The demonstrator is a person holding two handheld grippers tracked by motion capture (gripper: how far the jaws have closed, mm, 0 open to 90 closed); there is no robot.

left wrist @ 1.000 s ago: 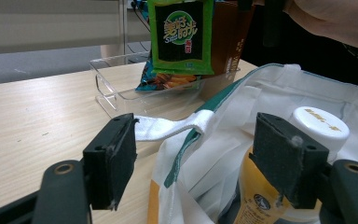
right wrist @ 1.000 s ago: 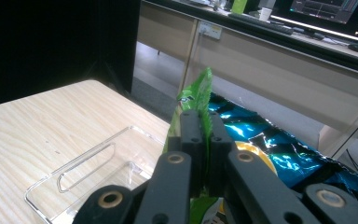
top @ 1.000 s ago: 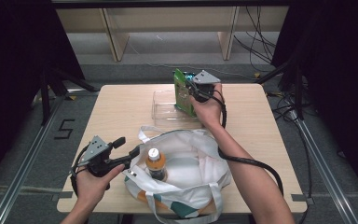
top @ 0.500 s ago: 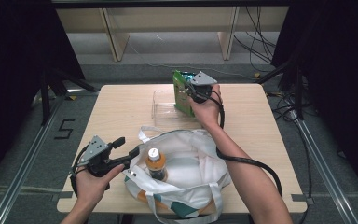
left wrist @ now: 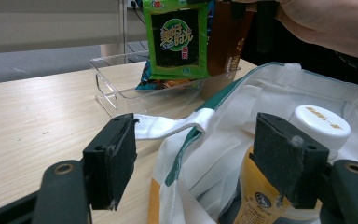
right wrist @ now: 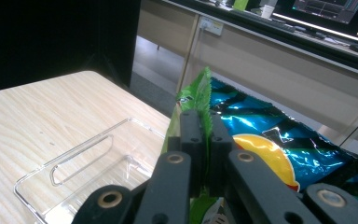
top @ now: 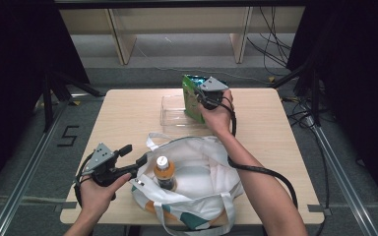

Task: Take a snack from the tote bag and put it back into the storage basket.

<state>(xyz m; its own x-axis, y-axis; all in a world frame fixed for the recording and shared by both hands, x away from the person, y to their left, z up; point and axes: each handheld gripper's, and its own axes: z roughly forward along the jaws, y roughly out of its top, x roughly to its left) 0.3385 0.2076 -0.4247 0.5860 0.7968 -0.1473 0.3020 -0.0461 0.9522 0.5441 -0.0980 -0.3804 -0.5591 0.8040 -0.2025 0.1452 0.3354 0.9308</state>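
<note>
Glossy green packet (right wrist: 196, 100) pinched flat in right tool (right wrist: 204, 135).

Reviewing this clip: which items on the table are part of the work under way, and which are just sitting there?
In use:
- green snack packet, pinched by the right gripper over the clear tray
- white tote bag, left gripper open at its rim and strap

Lying about:
- bottle standing in the bag
- blue snack bag in the tray

Even overhead light brightens the table (top: 128, 118), surroundings stay dark, and close foregrounds blur softly.
</note>
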